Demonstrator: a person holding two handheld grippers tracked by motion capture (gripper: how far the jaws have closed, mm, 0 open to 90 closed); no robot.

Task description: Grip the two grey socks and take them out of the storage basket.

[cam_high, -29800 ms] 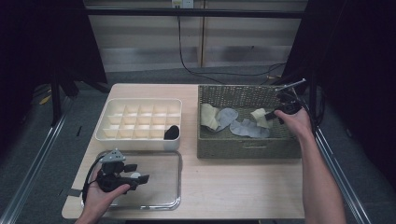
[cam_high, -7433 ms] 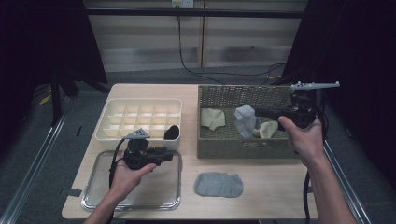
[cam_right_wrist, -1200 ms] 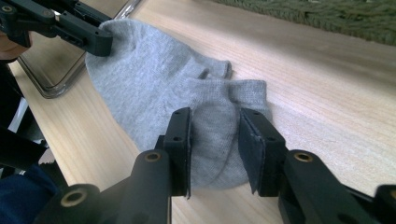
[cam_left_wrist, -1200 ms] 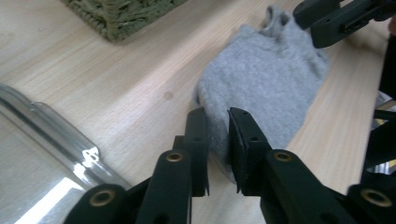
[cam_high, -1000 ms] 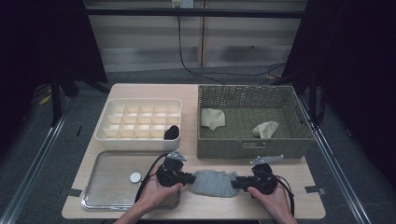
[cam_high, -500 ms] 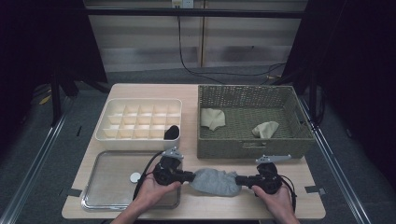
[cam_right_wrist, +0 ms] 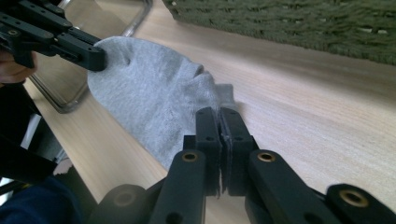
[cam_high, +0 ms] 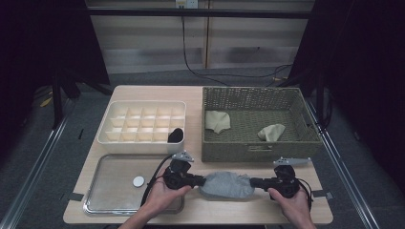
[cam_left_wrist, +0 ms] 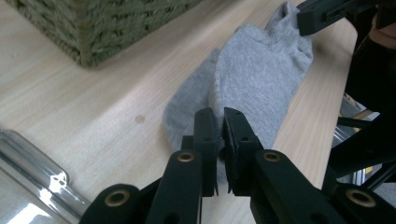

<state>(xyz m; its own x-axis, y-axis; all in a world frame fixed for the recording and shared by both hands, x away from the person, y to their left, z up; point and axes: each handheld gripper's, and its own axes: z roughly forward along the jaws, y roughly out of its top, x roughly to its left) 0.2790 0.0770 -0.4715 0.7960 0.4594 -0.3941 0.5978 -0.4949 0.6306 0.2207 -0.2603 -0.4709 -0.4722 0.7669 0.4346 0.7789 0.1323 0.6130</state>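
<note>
A lab-style recording station, not a home.

A bare wooden tabletop (cam_high: 143,95) stands between dark curtains (cam_high: 43,43) on a grey carpeted floor (cam_high: 28,157), with metal floor rails (cam_high: 36,167), loose cables (cam_high: 200,74) and a wall socket (cam_high: 186,4) behind.

no readable text, labels or numbers

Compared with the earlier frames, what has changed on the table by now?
Two grey socks left the wicker basket; a grey sock now lies on the table. The left claw and right claw have just closed on its ends. The beige socks, divider box and tray stayed.
</note>
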